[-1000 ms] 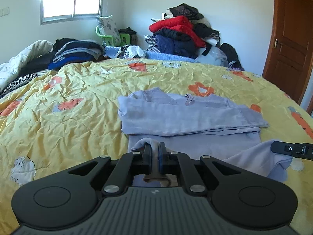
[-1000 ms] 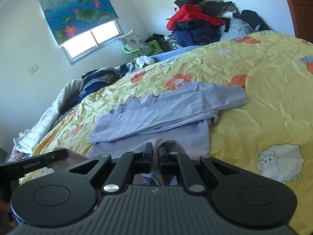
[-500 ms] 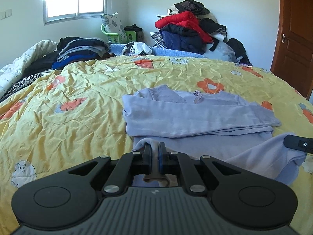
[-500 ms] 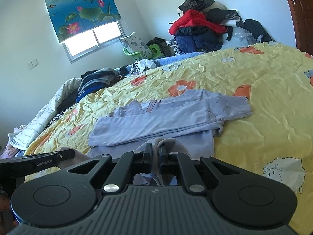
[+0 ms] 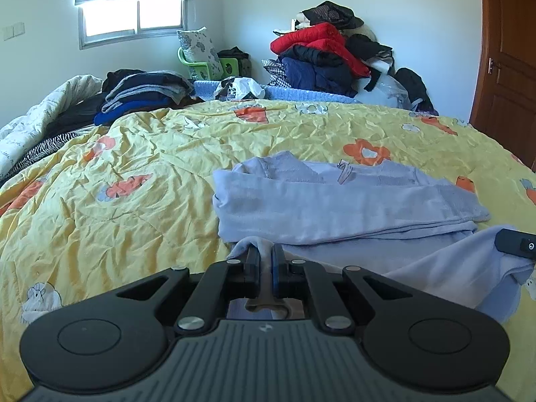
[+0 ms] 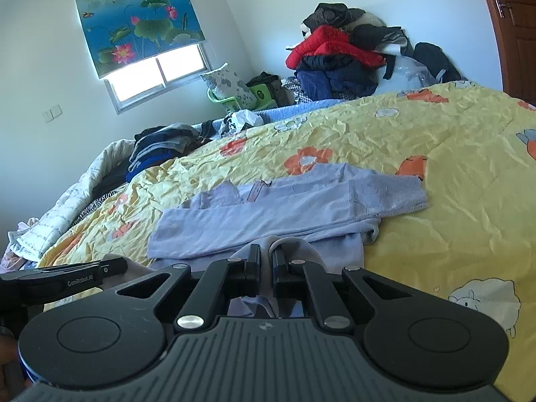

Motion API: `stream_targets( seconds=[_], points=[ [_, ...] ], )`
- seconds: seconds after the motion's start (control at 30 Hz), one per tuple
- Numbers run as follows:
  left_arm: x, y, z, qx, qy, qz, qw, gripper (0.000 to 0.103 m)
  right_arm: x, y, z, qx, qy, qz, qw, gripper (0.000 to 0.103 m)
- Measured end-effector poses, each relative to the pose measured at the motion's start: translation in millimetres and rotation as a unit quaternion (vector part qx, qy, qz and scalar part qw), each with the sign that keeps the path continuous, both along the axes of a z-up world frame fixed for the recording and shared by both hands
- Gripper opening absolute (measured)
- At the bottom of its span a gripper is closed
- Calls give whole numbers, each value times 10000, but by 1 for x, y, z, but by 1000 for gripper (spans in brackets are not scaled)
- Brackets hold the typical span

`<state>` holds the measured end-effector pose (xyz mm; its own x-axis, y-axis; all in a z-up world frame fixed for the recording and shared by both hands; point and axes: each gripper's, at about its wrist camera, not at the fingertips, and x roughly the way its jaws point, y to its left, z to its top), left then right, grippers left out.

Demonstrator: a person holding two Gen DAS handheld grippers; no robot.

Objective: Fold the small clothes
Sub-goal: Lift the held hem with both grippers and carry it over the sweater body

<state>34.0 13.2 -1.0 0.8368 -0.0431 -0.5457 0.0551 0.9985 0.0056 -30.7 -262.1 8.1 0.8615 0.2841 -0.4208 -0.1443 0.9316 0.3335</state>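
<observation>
Hem pinched on both sides, fold half made

My one lilac garment (image 5: 351,207) lies on the yellow bed (image 5: 134,174), sleeves already crossed over its chest. Since a second ago little has shifted: I judge the hem lift is only starting. Two tongs, left tongs (image 5: 266,261) and right tongs (image 6: 266,263), each clamped on a near hem corner. Beyond, two clothes heaps.

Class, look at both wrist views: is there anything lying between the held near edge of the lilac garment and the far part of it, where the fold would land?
Nothing visible does. The left gripper and right gripper are each shut on the near edge of the lilac garment. Ahead lies only the garment's own folded-in sleeves on the yellow quilt.
</observation>
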Motion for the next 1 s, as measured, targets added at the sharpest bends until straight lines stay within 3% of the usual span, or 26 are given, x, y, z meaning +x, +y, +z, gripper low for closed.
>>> stream_targets(
  seconds=[1.0],
  points=[
    [25, -2, -2, 81, 59, 42, 9999, 7, 19, 3, -4, 13, -70, -249, 9997, 10]
  ],
)
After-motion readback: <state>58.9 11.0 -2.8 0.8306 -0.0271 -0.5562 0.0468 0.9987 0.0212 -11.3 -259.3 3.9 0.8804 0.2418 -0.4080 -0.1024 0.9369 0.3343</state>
